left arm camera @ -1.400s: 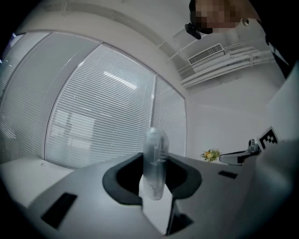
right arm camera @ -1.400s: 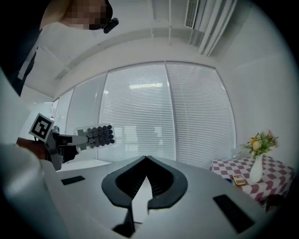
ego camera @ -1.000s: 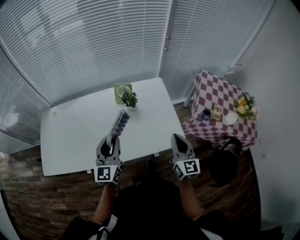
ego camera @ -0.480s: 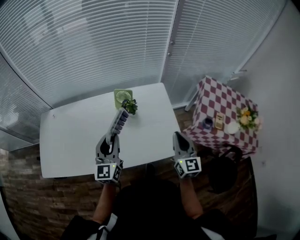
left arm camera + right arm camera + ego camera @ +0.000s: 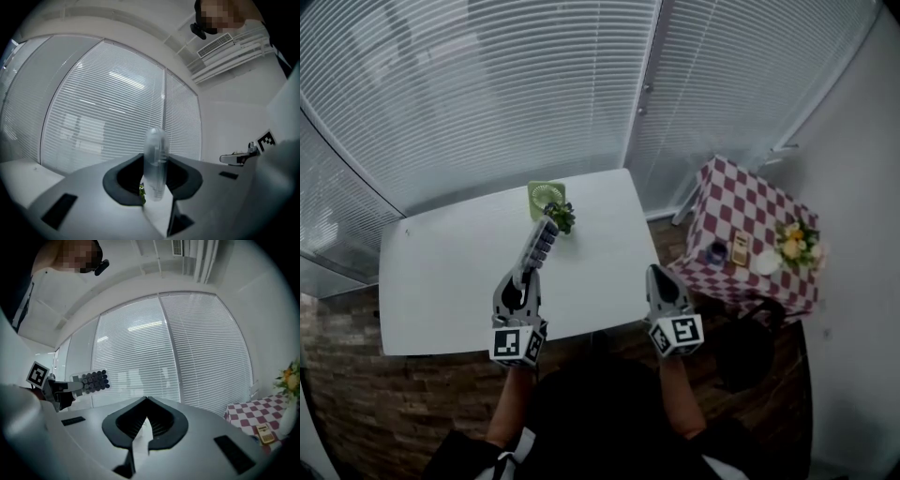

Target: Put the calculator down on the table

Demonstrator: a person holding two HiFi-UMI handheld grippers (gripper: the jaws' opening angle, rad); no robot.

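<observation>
Two claws are held out in front of the person. The left claw [image 5: 522, 281] has its jaws a little way apart, and they squeeze the near end of the calculator [image 5: 540, 244]. The calculator sticks straight out from the claw, up in the air over the white table [image 5: 441, 281]. It has not been put down. Its far end is close to a small potted plant [image 5: 560, 217], and a little green fan [image 5: 546, 196] stands just behind the plant.

In the left gripper view, the calculator [image 5: 156, 159] shows edge-on between the two dark jaws. In the right gripper view, its round dark buttons show off to the left [image 5: 92, 380].

The right claw [image 5: 656, 275] is near the table's right edge. Its jaws are together at the tips and hold nothing.

Off to the right stands a small table with a red and white checked cloth [image 5: 741, 202], and on it is a bunch of flowers [image 5: 794, 247].
</observation>
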